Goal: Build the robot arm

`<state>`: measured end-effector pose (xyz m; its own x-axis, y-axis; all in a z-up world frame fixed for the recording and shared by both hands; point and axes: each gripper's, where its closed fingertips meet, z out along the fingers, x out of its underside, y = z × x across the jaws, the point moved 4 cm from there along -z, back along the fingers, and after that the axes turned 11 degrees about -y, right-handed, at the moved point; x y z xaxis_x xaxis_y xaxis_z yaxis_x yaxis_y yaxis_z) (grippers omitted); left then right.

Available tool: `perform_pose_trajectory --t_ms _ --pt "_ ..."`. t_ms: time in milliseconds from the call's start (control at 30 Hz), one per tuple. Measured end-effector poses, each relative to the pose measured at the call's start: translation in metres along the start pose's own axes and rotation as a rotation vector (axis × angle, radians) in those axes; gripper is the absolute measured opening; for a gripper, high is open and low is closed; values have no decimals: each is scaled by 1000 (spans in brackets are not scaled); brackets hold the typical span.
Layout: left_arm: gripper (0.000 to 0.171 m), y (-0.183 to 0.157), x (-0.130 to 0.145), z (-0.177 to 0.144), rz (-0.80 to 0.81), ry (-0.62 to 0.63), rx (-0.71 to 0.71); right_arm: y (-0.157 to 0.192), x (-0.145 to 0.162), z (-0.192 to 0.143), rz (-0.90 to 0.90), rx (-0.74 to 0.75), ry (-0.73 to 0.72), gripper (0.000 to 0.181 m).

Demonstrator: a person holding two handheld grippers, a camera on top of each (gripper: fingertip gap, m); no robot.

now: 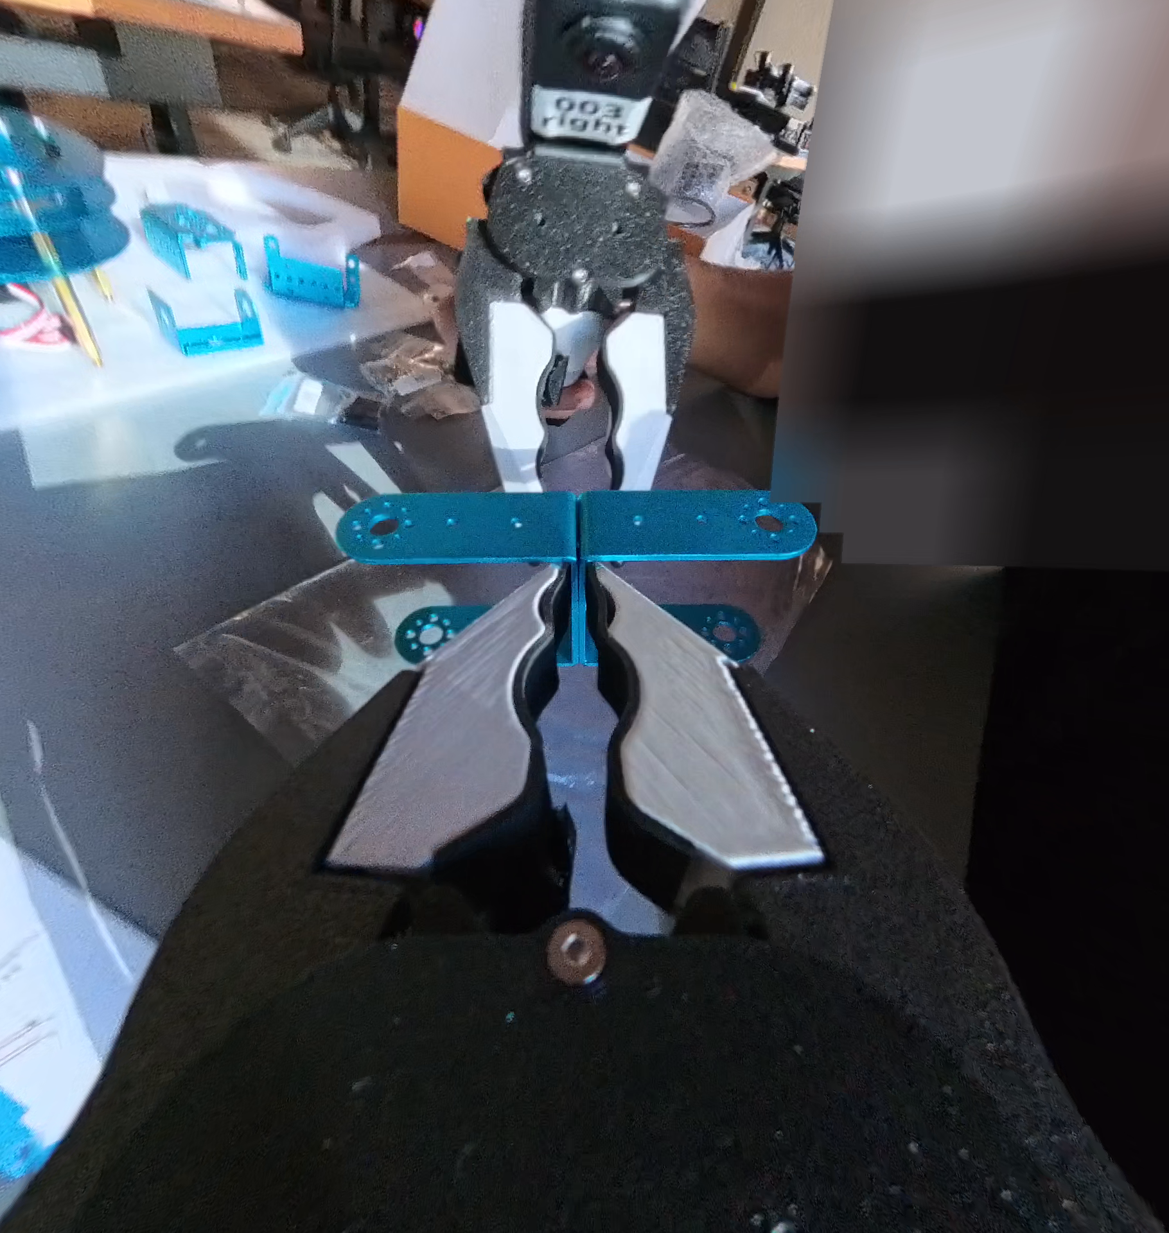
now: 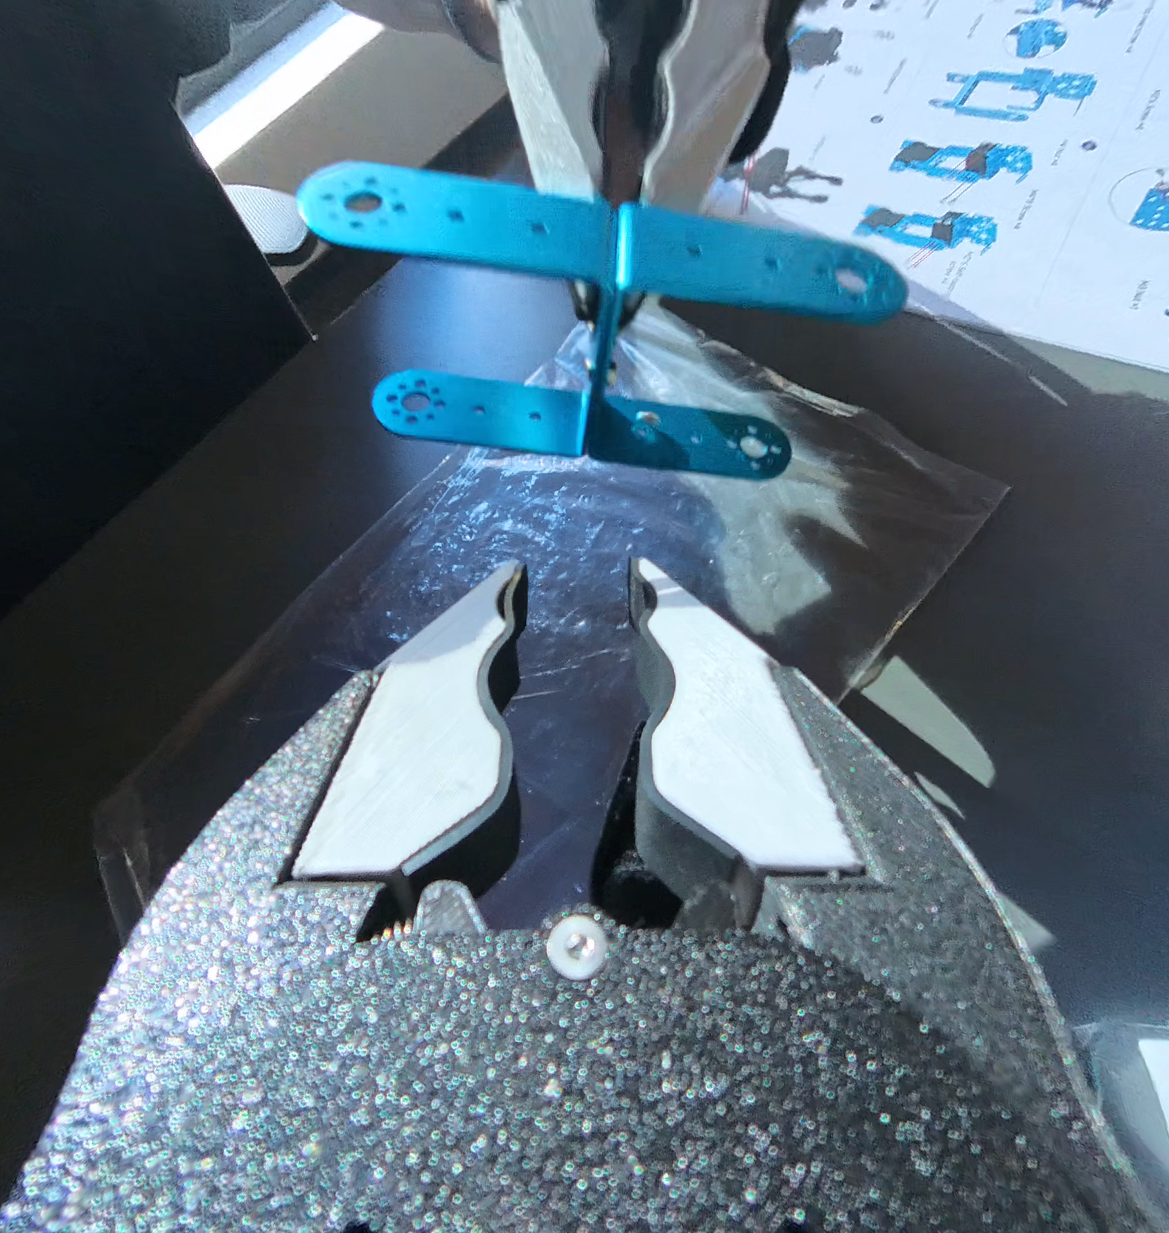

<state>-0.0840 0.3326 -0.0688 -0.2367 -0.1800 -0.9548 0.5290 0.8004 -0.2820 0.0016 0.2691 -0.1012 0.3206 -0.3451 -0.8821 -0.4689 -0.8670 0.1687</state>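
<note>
left gripper (image 1: 576, 600): clamped on two blue U-brackets (image 1: 578, 527) back-to-back, perforated arms splayed, held above clear plastic bag (image 2: 802, 534) | right gripper (image 2: 576, 580): fingers apart, empty, facing brackets

Left claw (image 1: 576, 587) speckled black, 2 wavy white fingers (image 1: 462, 720), brass screw (image 1: 575, 951), right claw (image 2: 576, 580) alike

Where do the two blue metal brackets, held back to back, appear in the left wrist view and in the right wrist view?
Left wrist view: blue brackets at centre, clamped in the left gripper.
Right wrist view: blue brackets in the upper middle, beyond the open right gripper.
Shared landmark: clear plastic bag on the dark table.
</note>
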Motion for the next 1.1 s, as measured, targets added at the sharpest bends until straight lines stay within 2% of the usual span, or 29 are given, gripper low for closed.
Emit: perform_pose_trajectory --t_ms 133,367,500,633,700,767,833,900,1000,1100 --pt "2 6 -1 16 -148 34 -10 -9 -3 -10 35 13 -50 29" --pt "2 2 2 25 -351 20 -45 -43 -3 -34 66 172 -145 27" --pt "2 1 6 9 -292 31 -162 -58 1 -42 96 269 -120 26" --pt "2 1 12 7 -213 72 -359 -50 -10 -40 77 256 -114 26" --pt "2 -2 12 11 -119 90 -443 -40 -18 -39 65 219 -125 27" --pt "2 -2 17 13 33 157 -546 -28 -23 -38 64 171 -121 26" --pt "2 -4 19 16 147 214 -628 -25 -25 -40 49 204 -107 26" --pt "2 -14 16 24 191 275 -596 -21 -29 -41 54 212 -121 25" --pt "2 -22 13 28 147 549 -444 -19 -34 -44 81 246 -136 25" --pt "2 -14 4 32 -15 749 -359 -23 -27 -47 98 298 -125 25"
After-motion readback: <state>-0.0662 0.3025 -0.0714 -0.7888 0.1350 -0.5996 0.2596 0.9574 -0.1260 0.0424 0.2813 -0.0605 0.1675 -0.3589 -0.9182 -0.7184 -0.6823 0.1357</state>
